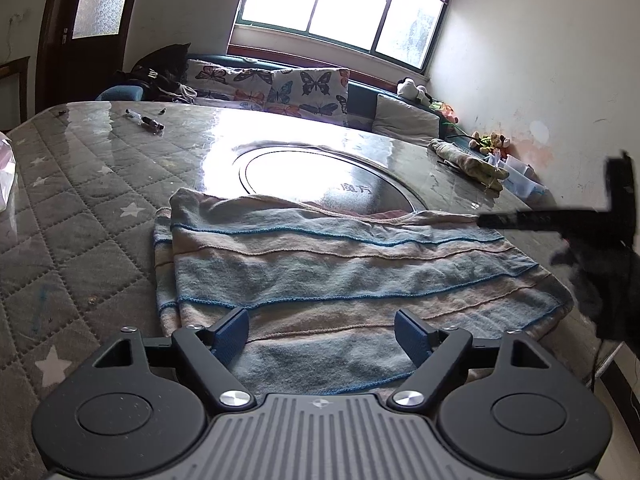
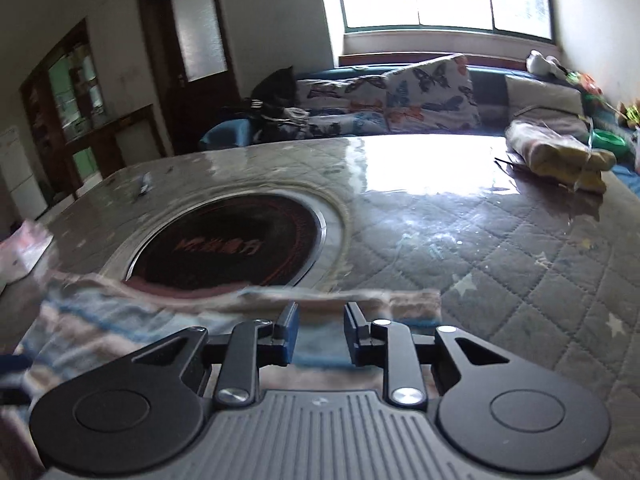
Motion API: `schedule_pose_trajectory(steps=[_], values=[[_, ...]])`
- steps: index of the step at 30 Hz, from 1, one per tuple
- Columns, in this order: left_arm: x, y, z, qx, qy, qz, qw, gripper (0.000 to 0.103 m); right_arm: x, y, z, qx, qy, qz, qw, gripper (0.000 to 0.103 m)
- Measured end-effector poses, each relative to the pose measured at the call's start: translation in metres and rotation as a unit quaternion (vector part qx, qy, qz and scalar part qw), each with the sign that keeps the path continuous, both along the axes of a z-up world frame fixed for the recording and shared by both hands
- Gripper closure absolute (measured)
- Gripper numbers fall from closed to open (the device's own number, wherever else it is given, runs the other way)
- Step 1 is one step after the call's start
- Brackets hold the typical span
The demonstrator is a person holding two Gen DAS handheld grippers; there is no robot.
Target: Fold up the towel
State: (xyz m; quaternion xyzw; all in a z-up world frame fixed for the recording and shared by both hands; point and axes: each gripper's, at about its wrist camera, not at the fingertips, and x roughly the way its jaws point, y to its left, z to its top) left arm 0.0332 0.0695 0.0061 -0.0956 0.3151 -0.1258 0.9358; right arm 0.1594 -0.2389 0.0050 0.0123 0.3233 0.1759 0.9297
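Striped blue and beige, the towel [image 1: 320, 280] is seen folded on the quilted table [image 1: 80, 216], sharp only in the left view. The left gripper [image 1: 322, 330] is held wide apart above it; the right gripper [image 2: 321, 334], narrower, grips nothing.

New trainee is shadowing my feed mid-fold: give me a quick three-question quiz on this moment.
1. True or false: the left claw is shut on the striped towel.
2. What lies on the table beyond the towel? A) the round black inset B) a laptop C) a plate
3. Fill in: the right claw is ____, nothing between its fingers.

Key: 1 false, it is open. 2 A. 3 open.
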Motion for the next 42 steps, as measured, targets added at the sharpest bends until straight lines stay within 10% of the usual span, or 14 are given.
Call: schedule_pose_trajectory(steps=[13,33,42], values=[[-0.009,0.009,0.007,0.004,-0.011,0.027,0.9996,0.000,-0.063,-0.007,-0.011,-0.025,-0.025,-0.009,0.999,0.060],[-0.029,0.022,-0.008,0.055,0.004,0.059,0.9967,0.000,-0.116,0.060,-0.009,-0.076,-0.053,0.139,0.986,0.048],[-0.034,0.029,-0.005,0.003,0.011,0.066,0.9978,0.038,-0.090,0.124,0.030,-0.039,-0.040,0.221,0.974,0.051]])
